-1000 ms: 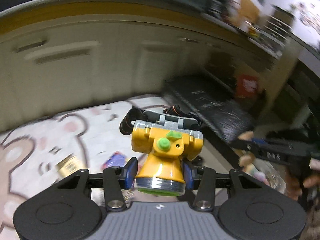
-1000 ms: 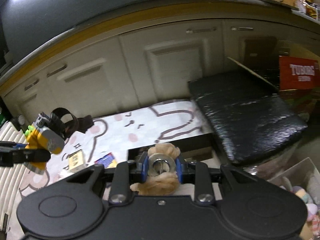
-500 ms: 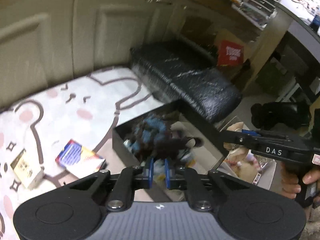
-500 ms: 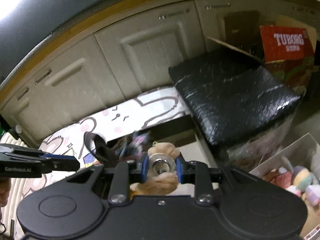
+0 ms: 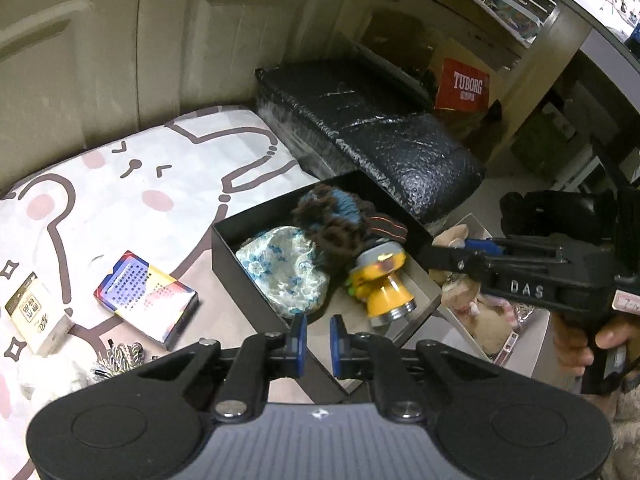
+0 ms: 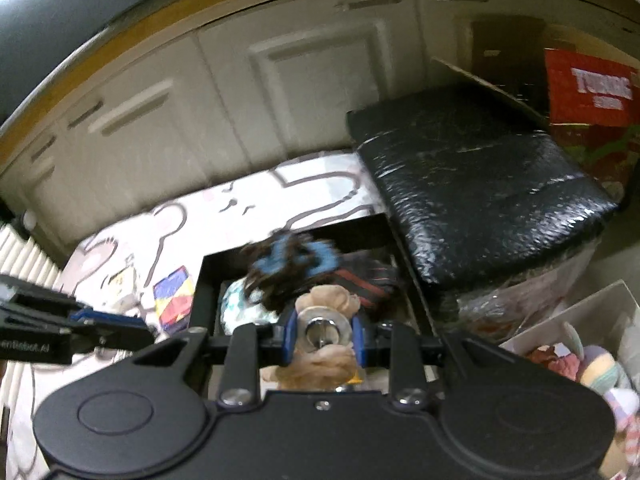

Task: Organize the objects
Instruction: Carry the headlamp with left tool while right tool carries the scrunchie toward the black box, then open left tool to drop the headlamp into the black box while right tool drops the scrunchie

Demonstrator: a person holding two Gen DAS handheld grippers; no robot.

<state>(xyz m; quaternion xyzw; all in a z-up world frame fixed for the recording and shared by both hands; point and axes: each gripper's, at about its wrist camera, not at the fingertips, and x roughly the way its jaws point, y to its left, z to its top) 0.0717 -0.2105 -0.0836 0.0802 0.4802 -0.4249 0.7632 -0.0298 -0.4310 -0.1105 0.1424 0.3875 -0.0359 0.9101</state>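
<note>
Inside the black box (image 5: 256, 280), lying tipped over beside a blue-patterned pouch (image 5: 280, 268): yellow headlamp (image 5: 380, 280). Above its near rim, left gripper (image 5: 316, 336) pressed together, empty. Over the box, right gripper (image 6: 324, 332) pinching a tan plush toy (image 6: 324, 300).

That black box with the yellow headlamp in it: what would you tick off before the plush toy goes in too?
1. Headlamp lies inside the black box: ok.
2. Left gripper shut and empty: ok.
3. Right gripper shut on the plush toy: ok.
4. Toy above the box opening: cannot tell.
5. Free room in the box, beside the floral pouch and yarn: ok, near the front.
</note>
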